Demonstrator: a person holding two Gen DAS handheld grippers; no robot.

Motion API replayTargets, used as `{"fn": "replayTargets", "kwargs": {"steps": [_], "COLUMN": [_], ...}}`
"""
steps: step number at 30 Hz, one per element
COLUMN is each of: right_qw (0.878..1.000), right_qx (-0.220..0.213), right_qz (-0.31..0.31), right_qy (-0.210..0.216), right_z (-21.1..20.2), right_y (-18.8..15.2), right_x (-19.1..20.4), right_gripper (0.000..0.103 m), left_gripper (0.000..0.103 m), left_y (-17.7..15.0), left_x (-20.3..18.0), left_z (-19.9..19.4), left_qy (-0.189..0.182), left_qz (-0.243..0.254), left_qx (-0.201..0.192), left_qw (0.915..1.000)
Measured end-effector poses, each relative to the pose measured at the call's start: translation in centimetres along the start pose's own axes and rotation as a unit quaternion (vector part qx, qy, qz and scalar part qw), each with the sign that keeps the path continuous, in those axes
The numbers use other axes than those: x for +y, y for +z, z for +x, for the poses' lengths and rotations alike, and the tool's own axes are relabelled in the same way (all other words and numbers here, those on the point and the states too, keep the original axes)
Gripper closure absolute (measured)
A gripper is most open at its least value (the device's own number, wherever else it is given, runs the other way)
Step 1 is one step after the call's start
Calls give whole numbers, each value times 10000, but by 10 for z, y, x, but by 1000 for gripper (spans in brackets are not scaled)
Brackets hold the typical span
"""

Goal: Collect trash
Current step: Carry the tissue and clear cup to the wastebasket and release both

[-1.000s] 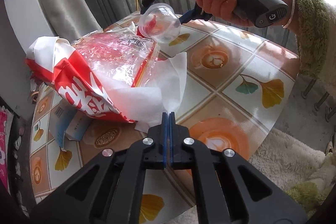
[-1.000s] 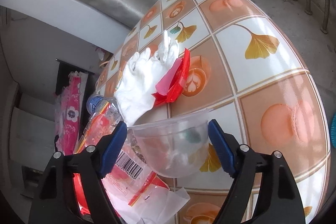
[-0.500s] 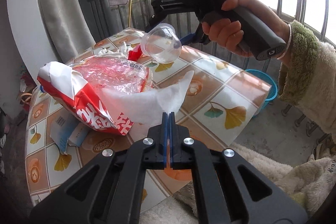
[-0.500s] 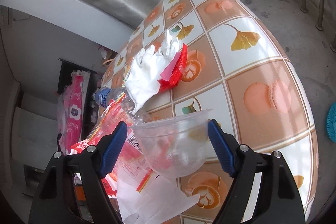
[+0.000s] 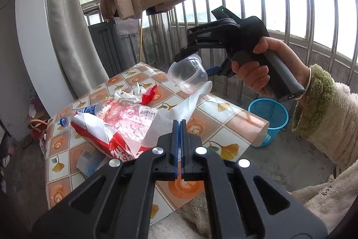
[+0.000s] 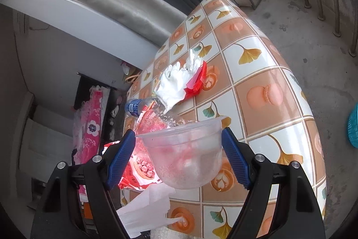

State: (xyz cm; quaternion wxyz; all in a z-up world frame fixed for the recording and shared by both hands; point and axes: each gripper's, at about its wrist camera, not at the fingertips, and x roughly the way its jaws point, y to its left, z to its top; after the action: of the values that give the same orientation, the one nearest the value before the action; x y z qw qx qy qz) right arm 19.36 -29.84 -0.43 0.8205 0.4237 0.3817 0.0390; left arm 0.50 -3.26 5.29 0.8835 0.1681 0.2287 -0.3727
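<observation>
Two grippers have gone up from the table point(image 5: 226, 124). The right gripper point(image 6: 179, 147) squeezes a clear cup point(image 6: 182, 153). The left gripper point(image 5: 180, 127), jaws together, pinches a white bag point(image 5: 179, 113). Next, probably the blue bin point(image 5: 268, 118) past the table's edge.

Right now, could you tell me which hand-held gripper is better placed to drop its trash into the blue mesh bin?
Right: the right hand-held gripper holds the clear plastic cup aloft, nearer the blue mesh bin.
</observation>
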Motion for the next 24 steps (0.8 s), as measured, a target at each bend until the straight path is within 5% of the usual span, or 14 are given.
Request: {"fn": "replayTargets", "kwargs": {"steps": [11, 24], "right_qw": [9978, 9786], "right_qx": [-629, -1827], "right_qz": [120, 902], "right_qy": [172, -297], "right_z": [-79, -194], "right_y": [-26, -45], "right_x": [-18, -107], "right_gripper": [26, 26], "left_gripper": [103, 103], "left_y": [41, 108], "left_x": [20, -6], "left_z": [-23, 89], "left_qy": [-711, -2350], "left_qz": [-563, -1021], "left_qx": [-342, 489], "left_qw": [9953, 9654]}}
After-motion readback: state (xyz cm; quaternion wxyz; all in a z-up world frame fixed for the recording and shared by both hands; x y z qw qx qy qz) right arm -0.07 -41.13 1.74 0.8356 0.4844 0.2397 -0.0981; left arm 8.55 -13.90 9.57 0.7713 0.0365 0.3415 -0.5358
